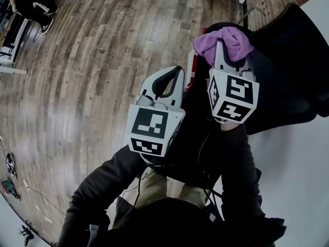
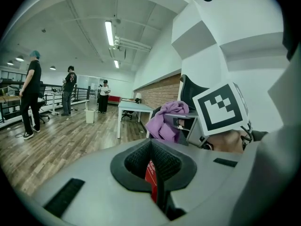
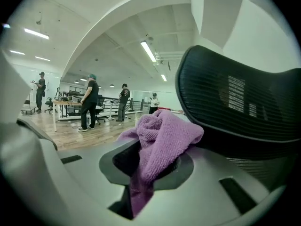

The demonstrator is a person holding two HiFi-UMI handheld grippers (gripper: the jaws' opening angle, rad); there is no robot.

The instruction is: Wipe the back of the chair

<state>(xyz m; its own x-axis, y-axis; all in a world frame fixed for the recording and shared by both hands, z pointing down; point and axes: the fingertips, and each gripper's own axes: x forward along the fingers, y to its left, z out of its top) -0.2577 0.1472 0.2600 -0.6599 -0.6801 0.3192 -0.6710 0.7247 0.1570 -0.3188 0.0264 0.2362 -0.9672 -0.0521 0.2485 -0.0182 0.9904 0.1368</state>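
Nearest the head camera, two dark sleeves [image 1: 103, 189] are seen, each leading to one set of hand-held grey tongs topped by one cube of black-and-white square markers. The left tongs [image 1: 177, 72] are closed tip to tip with nothing clamped. Through the oval opening behind their tips a red strip [image 2: 150, 173] with white print is glimpsed, the print too small to be read. The right tongs [image 1: 226, 49] are closed on one crumpled purple terry cloth [image 1: 226, 41], which bulges out above the tips and hangs down between the jaws. The cloth is held just at the lower edge of the one black mesh-backed office chair [image 3: 235, 98], which fills the right of the right gripper view. Whether cloth and mesh touch cannot be told. A pale patch on the mesh is seen, but no writing on it can be made out. A grey-brown wood-plank floor [image 1: 103, 50] is spread beyond the chair. Farther off, four standing people [image 3: 89, 102] are counted in the right gripper view, beside a railing and under long ceiling lights [image 2: 109, 32].
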